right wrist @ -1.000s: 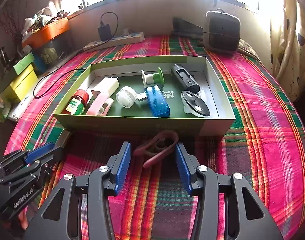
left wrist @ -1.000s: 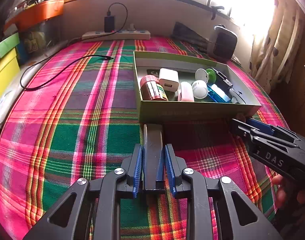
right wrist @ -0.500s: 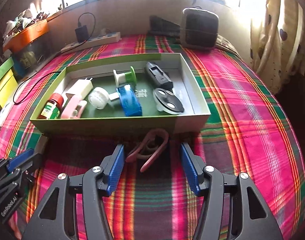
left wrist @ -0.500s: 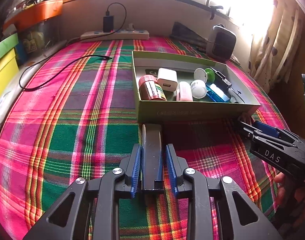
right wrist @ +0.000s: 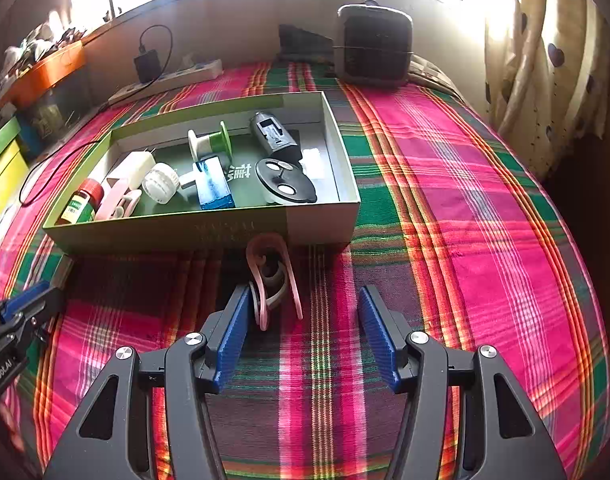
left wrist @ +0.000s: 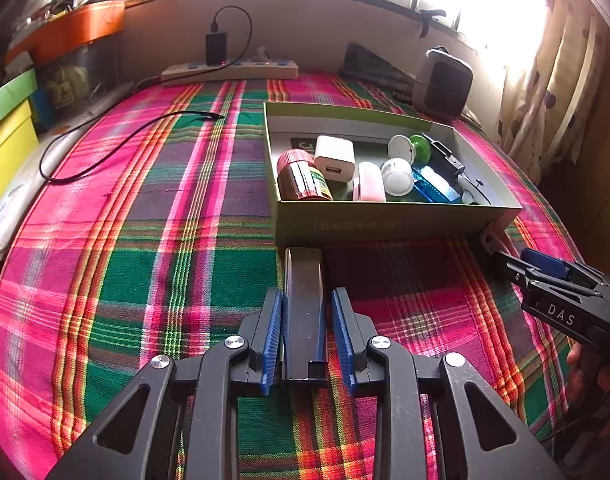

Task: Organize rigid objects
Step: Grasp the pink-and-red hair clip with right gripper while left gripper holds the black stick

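Left tongs (left wrist: 307,332): you kept them narrow around the dark flat bar (left wrist: 304,300); one blue pad lay against it, the other showed a sliver of gap, so I cannot tell if it was gripped.
Right tongs (right wrist: 305,328): you held them wide, with the pink clip (right wrist: 271,276) beside one pad, not pinched.
Why there: both pieces lay on the plaid bedcover (right wrist: 465,208), just short of the green box (right wrist: 209,232), likely waiting to go in.
Box: it sat mid-bed, already holding small items.
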{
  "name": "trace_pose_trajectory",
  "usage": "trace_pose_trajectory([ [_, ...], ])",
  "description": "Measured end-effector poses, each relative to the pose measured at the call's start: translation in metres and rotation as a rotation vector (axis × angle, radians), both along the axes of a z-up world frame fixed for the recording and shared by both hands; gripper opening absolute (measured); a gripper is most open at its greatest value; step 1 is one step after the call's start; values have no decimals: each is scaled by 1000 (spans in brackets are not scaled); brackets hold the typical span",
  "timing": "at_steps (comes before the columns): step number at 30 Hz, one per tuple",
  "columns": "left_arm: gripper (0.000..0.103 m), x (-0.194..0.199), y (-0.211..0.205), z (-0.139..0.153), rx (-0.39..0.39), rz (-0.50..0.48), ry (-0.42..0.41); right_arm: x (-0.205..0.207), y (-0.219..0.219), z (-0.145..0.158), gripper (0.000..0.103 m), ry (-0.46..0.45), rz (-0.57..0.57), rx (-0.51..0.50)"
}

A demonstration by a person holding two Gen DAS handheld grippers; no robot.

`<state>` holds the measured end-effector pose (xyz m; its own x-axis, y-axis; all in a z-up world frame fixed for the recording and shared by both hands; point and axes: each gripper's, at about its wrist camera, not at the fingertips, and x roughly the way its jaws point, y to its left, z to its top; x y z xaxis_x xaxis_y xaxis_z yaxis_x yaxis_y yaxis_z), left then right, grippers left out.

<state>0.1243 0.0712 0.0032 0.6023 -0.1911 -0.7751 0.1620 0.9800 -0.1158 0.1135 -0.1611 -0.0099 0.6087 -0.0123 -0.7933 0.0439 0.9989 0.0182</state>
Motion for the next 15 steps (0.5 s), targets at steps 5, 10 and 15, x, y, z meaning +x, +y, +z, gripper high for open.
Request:
trace_pose_trajectory([
  [5,25,0,-1,-1,14,0,-1,5,1,0,56,-1,36,-2],
  [10,25,0,-1,0,18,0,-2,8,4,0,56,-4,77,-4],
  [15,25,0,-4,0,39,0,-4,8,4,0,52,-9,91,17],
])
